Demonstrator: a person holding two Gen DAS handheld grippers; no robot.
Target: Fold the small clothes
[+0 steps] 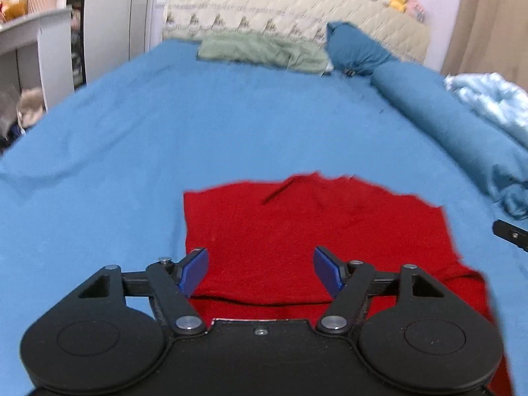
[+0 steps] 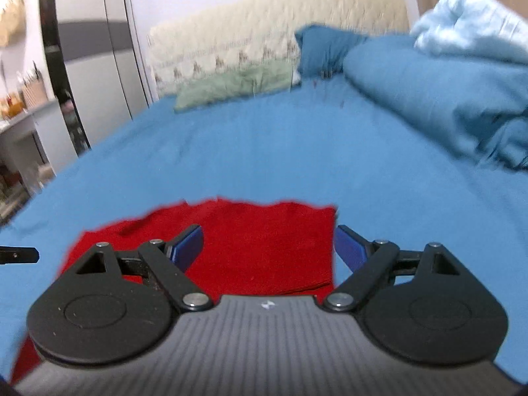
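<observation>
A small red garment [image 1: 297,227] lies flat on the blue bed sheet [image 1: 165,125], partly folded with a layered edge near me. My left gripper [image 1: 260,269] is open and empty, hovering over the garment's near left part. The garment also shows in the right wrist view [image 2: 264,244]. My right gripper [image 2: 269,249] is open and empty over the garment's right edge, with its right finger [image 2: 349,250] past that edge above the sheet. The tip of the other gripper shows at each view's side.
A green folded cloth [image 1: 260,51] and a dark blue pillow [image 1: 356,48] lie at the head of the bed by a quilted headboard [image 1: 280,6]. A rolled blue duvet [image 1: 462,132] and a light blue blanket [image 2: 468,26] lie on the right. Shelves [image 1: 29,52] stand left.
</observation>
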